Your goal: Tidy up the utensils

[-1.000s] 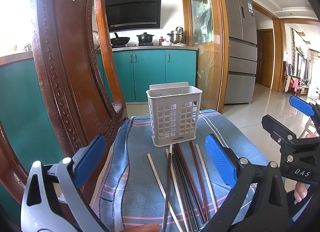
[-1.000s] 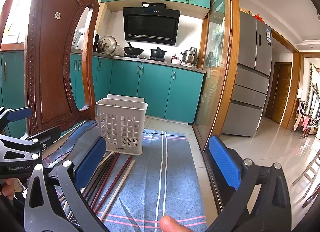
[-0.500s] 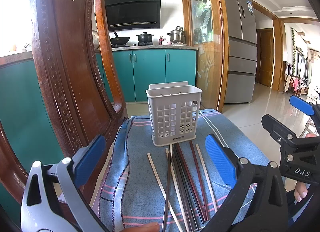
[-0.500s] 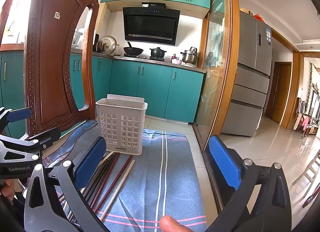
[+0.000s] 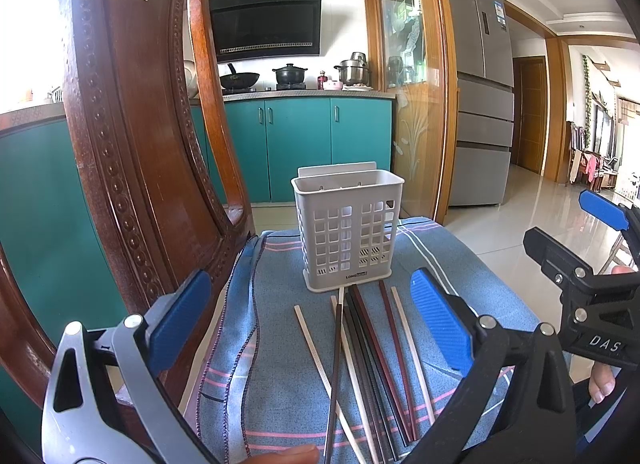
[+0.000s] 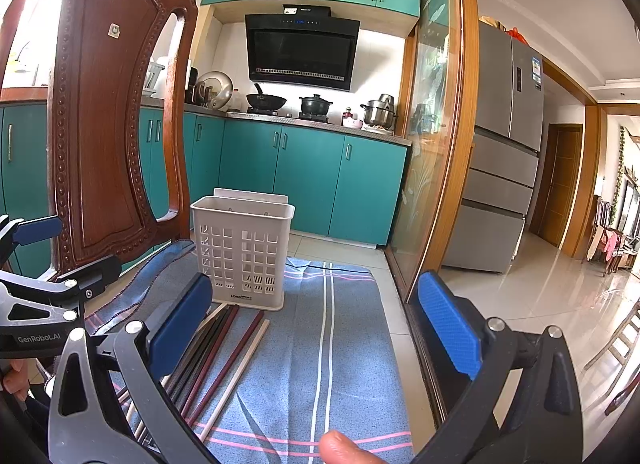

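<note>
A white perforated utensil basket point(image 5: 347, 229) stands upright on a blue striped cloth point(image 5: 280, 384); it also shows in the right wrist view point(image 6: 243, 254). Several chopsticks point(image 5: 372, 356), dark, reddish and pale, lie loose on the cloth in front of it, also in the right wrist view point(image 6: 224, 360). My left gripper point(image 5: 308, 324) is open and empty, above the chopsticks' near ends. My right gripper point(image 6: 316, 324) is open and empty, to the right of the chopsticks. The basket's inside looks empty.
A carved wooden chair back point(image 5: 132, 143) rises at the cloth's left edge, also in the right wrist view point(image 6: 108, 111). A glass sliding door with a wooden frame point(image 6: 436, 143) stands to the right. Teal kitchen cabinets point(image 5: 304, 143) are behind.
</note>
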Motion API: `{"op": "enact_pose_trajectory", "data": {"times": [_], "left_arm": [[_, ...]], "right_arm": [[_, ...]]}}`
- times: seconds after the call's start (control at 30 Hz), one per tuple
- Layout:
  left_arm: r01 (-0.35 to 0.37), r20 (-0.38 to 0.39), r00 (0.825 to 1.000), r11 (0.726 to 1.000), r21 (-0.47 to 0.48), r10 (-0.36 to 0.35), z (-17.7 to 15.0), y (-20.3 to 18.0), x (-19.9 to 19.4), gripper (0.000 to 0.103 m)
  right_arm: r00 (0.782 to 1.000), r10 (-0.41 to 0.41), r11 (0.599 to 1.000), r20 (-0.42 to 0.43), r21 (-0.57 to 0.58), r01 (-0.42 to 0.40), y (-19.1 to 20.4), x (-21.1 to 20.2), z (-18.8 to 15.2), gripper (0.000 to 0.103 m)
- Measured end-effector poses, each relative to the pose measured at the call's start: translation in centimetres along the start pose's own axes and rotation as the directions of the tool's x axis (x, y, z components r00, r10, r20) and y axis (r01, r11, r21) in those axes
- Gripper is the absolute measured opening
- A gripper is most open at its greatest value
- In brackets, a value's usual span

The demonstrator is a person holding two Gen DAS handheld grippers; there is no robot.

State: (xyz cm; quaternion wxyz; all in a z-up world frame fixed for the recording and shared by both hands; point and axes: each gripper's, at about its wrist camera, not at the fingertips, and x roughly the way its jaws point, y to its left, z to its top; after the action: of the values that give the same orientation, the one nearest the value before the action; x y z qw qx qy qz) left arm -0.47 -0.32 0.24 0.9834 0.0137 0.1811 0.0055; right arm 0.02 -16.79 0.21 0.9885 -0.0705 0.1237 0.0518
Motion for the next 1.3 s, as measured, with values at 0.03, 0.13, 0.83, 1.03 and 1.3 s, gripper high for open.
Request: {"op": "enact_pose_trajectory", "data": {"times": [0.03,0.13,0.83,1.03,1.3], "left_arm": [[0.0,0.0,1.0,1.0,0.0,0.0,0.0,0.01,0.02,0.1],[0.0,0.0,1.0,1.0,-0.001,0.0,0.01,0.02,0.02,0.1],[0.001,-0.001,1.0,1.0,-0.001,-0.001,-0.13,0.02,0.06,0.1],[-0.002,-0.008,1.0,1.0,-0.001,0.002,-0.1,0.05,0.19,0.1],[-0.002,-0.01,1.0,1.0,0.002,0.002,-0.1,0.16,0.23,0.1]], "right_arm": [[1.0,0.0,1.0,0.0,0.0,0.0,-0.02,0.01,0.0,0.101],[1.0,0.0,1.0,0.0,0.001,0.0,-0.05,0.0,0.01,0.101],[1.0,-0.001,1.0,0.004,-0.003,0.001,-0.06,0.0,-0.14,0.101],[1.0,-0.006,1.0,0.002,-0.01,0.006,0.01,-0.03,-0.26,0.101],[1.0,-0.009,1.0,-0.002,-0.015,0.009,0.21,0.06,-0.26,0.101]]}}
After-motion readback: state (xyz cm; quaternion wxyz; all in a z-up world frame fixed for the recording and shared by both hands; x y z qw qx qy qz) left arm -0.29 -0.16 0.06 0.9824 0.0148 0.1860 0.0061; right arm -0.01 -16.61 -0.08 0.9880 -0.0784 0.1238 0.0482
